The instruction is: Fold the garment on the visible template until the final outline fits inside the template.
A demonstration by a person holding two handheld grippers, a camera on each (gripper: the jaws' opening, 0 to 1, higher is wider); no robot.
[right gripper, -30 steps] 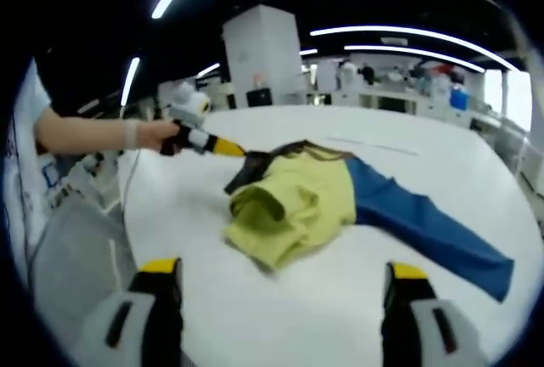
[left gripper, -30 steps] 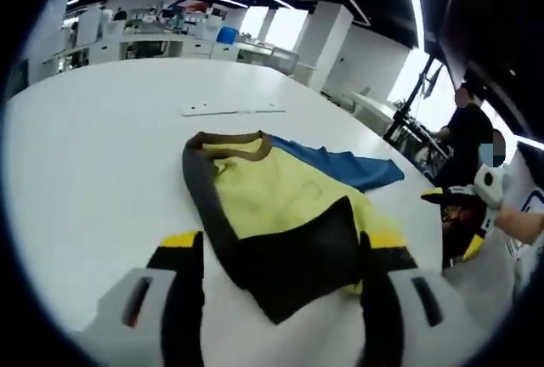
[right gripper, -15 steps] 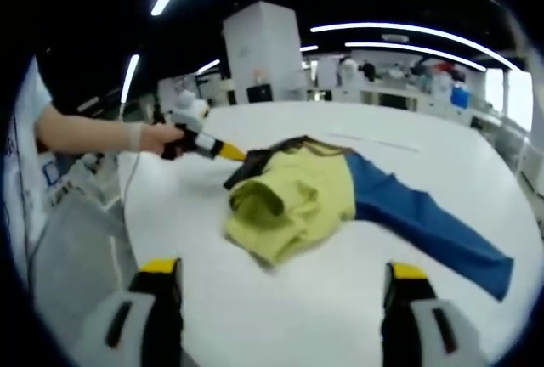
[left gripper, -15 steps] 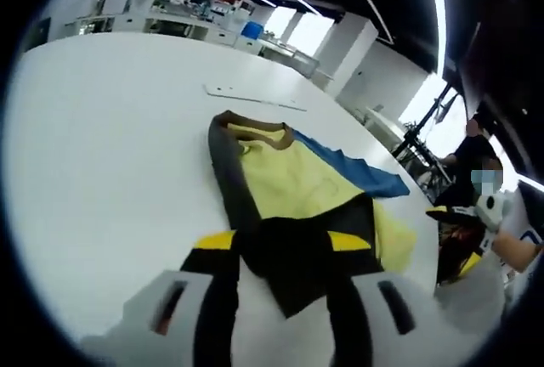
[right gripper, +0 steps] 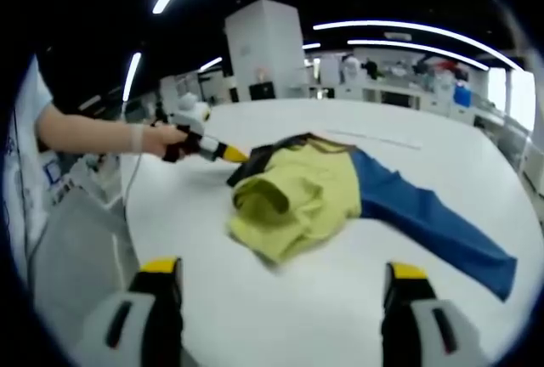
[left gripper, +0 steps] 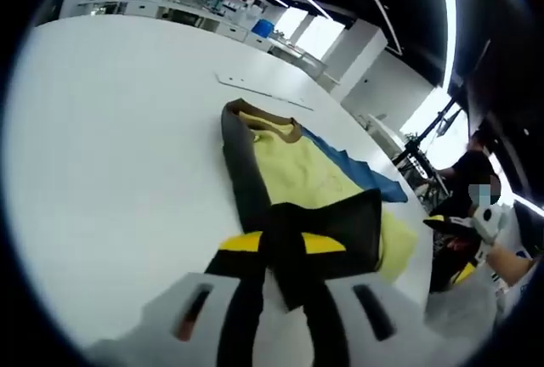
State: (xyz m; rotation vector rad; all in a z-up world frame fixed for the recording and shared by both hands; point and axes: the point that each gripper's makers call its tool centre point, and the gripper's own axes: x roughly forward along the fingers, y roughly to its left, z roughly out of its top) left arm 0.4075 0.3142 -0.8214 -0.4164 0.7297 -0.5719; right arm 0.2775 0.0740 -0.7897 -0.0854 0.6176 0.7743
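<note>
Left gripper (left gripper: 283,244) pinching garment's (right gripper: 297,193) black sleeve on white table (left gripper: 110,146). Right gripper (right gripper: 276,286) spread, clear of cloth, hovering near crumpled yellow body.

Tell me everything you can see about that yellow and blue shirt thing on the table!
The garment is soft cloth, mostly yellow, with a long blue sleeve stretched flat to one side and black parts along one edge and around the neck. It lies crumpled and partly folded over itself on the white table, not neat yet. The left gripper is shut on its black sleeve end. The right gripper hovers open, apart from it.
</note>
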